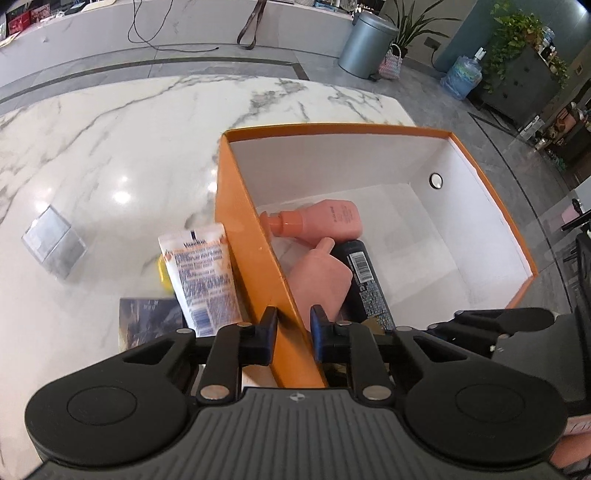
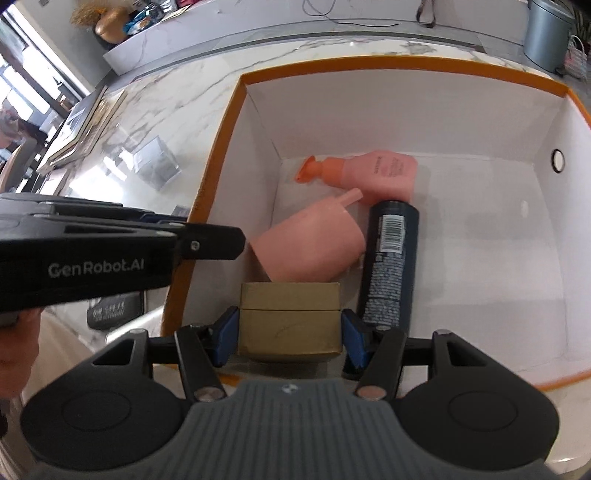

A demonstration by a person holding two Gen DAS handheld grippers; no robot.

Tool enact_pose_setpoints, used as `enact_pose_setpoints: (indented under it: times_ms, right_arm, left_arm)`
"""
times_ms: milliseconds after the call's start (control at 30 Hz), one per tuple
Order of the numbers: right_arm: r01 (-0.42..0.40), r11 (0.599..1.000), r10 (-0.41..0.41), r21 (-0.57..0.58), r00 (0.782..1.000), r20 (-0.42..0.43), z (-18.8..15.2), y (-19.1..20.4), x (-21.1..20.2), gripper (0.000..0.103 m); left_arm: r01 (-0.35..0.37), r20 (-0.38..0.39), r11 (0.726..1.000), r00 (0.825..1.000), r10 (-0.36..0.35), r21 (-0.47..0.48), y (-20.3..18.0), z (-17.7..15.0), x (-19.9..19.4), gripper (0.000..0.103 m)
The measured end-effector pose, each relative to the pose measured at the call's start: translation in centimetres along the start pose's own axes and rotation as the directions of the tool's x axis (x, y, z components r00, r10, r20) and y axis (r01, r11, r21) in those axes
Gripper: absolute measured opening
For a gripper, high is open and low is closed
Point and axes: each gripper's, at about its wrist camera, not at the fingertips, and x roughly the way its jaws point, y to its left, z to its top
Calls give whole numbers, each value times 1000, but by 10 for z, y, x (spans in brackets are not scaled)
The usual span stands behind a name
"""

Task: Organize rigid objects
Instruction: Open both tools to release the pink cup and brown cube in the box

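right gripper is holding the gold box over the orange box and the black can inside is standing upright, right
Not quite. The right gripper does hold the gold box over the orange box, but the black can is lying on its side on the box floor, beside the pink bottles. The right wrist view shows this.

Marble table (image 1: 110, 155): white with grey veining. Clear acrylic stand (image 1: 53, 245): set on the table toward its left edge. Grey pedal bin (image 1: 365, 44): stood on the floor beyond the far right corner. Woven basket (image 1: 392, 62): placed just beside the bin. Blue water jug (image 1: 461, 75): seen near potted plants (image 1: 513, 33).
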Motion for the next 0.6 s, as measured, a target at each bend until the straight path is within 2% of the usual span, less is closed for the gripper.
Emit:
enact_pose_setpoints:
  times_ms: [133,267,467,533,600]
  right_arm:
    - [44,999,-44,17,998,32,7,2,8,59]
    - [45,998,-47,49,998,38,8,1,11,59]
    - [73,997,-74,25,994,80,5,6,4,65]
    - [90,996,-91,20,990,106,4,7,-3,77]
    - [104,994,-105,15,985,139,3,10,-9,77]
  left_arm:
    - [4,1,1000,1000,-4,-2,-1,8,5,21]
    - [6,15,1000,1000,-6,17,-1,5,2,21]
    - [7,46,1000,999,-8,23,0,-2,-14,23]
    - [11,60,1000,998,-12,23,1,-6,-22,25]
    - [5,76,999,997,-8,36,0,-10,-30,29]
